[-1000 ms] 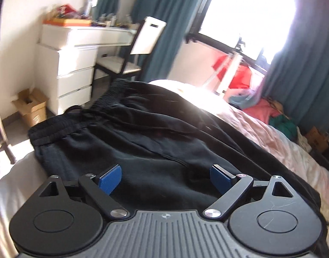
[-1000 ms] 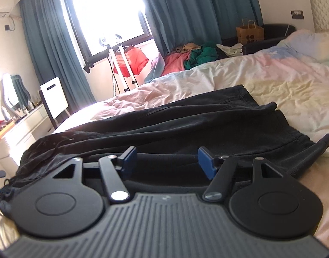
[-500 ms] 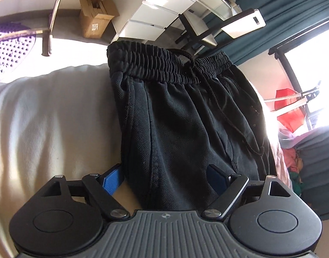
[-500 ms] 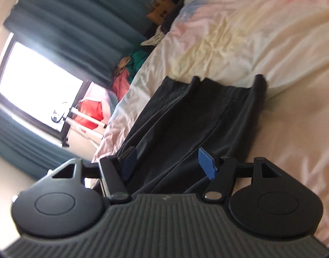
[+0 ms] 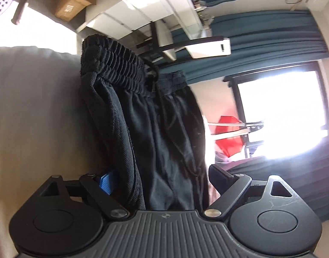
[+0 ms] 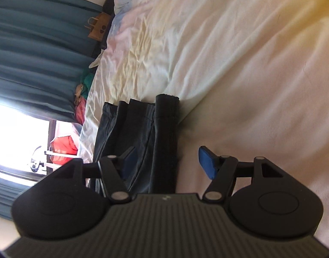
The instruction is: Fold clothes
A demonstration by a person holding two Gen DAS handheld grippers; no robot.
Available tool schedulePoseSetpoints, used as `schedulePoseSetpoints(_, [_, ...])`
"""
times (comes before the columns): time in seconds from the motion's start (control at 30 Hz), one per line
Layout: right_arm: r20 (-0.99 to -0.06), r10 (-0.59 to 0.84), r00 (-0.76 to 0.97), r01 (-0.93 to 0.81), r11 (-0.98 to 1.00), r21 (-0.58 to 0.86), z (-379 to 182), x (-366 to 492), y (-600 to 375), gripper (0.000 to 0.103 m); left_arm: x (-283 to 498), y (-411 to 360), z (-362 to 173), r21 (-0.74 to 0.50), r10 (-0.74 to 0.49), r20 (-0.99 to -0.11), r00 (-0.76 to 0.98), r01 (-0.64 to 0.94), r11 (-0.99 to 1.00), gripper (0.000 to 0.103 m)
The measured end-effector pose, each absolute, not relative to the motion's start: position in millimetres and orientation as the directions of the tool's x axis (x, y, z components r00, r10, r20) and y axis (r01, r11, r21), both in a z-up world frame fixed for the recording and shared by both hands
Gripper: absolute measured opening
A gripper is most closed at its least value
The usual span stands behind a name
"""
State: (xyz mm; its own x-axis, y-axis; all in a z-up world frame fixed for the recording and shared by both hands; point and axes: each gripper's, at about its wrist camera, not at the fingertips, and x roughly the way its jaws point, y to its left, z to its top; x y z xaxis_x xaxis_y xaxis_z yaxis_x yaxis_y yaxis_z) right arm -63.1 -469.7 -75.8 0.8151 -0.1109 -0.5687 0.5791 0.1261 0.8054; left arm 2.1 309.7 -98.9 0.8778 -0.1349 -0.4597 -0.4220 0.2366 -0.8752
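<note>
Black pants lie lengthwise on the pale bed sheet. The elastic waistband with its drawstring is at the far end of the left wrist view. My left gripper is open, rolled on its side, with the near edge of the pants between its spread fingers. The leg hems show in the right wrist view. My right gripper is open, also rolled on its side, with the pant legs between its fingers and the bed sheet beside them.
A white dresser, a chair and a cardboard box stand beyond the bed's end. Teal curtains, a bright window, a red item on a rack and a paper bag lie past the far side.
Both grippers rolled further onto their sides and moved in along the pants' near edge. The fabric now sits deeper between the open fingers of each. Both stay open.
</note>
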Motion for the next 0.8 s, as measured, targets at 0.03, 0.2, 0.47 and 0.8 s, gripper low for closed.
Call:
schedulePoseSetpoints(0.03, [-0.571, -0.103, 0.814, 0.58, 0.126, 0.805, -77, -60, -469, 0.066, 4, 314, -108, -0.88, -0.154, -0.466, 0.871, -0.437, 0.189, 0.088])
schedulePoseSetpoints(0.2, [-0.545, -0.07, 0.836, 0.549, 0.134, 0.825, -83, -46, -471, 0.065, 10, 322, -128, -0.895, -0.2, -0.446, 0.872, -0.439, 0.084, 0.087])
schedulePoseSetpoints(0.47, [-0.578, -0.054, 0.814, 0.572, 0.246, 0.783, -78, -10, -464, 0.03, 25, 313, -124, -0.897, -0.192, -0.436, 0.879, -0.405, 0.178, 0.075])
schedulePoseSetpoints(0.8, [-0.598, -0.146, 0.788, 0.605, 0.368, 0.706, -56, -15, -452, 0.007, 18, 315, -128, -0.887, -0.185, -0.451, 0.873, -0.415, 0.201, 0.022])
